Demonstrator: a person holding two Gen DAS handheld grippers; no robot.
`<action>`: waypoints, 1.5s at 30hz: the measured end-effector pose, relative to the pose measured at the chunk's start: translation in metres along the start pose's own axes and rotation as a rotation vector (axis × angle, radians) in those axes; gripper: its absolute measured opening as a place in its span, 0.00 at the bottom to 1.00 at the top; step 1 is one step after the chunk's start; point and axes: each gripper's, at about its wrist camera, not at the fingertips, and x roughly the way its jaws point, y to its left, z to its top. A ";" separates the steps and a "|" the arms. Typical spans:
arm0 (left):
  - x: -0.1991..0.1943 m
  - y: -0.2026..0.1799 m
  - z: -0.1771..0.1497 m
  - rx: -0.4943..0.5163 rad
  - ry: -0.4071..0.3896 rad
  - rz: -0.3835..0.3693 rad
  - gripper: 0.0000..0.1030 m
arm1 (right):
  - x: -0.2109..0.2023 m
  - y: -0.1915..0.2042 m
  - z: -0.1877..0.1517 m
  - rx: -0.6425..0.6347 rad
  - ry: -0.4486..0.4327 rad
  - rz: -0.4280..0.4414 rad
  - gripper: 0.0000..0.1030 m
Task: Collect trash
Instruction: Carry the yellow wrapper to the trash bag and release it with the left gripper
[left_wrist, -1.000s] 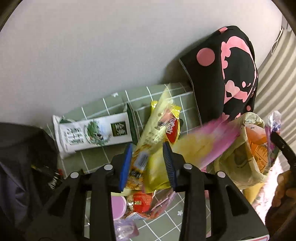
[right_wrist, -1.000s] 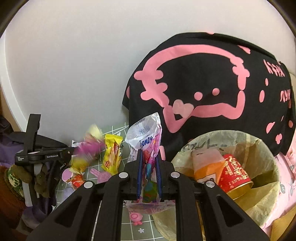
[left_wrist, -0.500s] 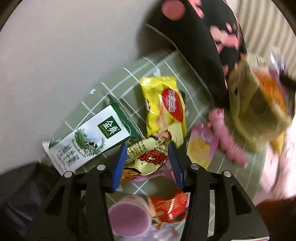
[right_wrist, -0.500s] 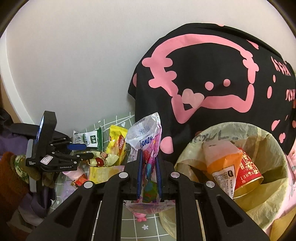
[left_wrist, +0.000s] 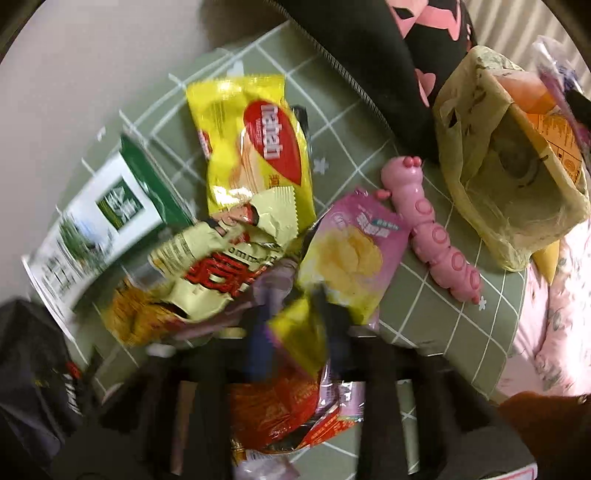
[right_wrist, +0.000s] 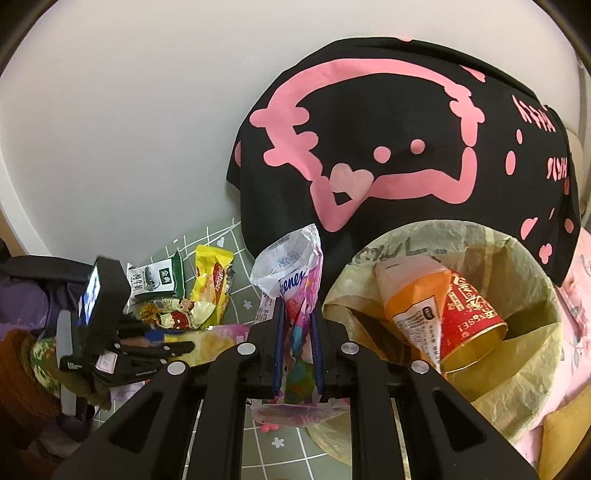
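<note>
Left hand-held gripper (left_wrist: 291, 343) points steeply down into the wrapper heap on the green gridded mat (left_wrist: 436, 295); its jaws are closing around the lower edge of the pink-and-yellow crisp packet (left_wrist: 347, 258), likely the next pick. Right hand-held gripper (right_wrist: 297, 350) stays clamped on a crumpled white-and-pink tissue wrapper (right_wrist: 291, 273), tilted beside the yellow-lined bin (right_wrist: 532, 332), probably waiting to drop.
</note>
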 end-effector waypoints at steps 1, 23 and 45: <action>-0.003 0.000 -0.001 -0.013 -0.009 -0.015 0.11 | -0.001 0.000 0.001 -0.001 -0.004 0.000 0.13; -0.149 -0.080 0.077 -0.034 -0.410 -0.156 0.08 | -0.073 -0.044 0.028 -0.046 -0.177 -0.060 0.13; -0.065 -0.207 0.138 0.137 -0.263 -0.256 0.09 | -0.124 -0.151 -0.001 0.109 -0.212 -0.242 0.13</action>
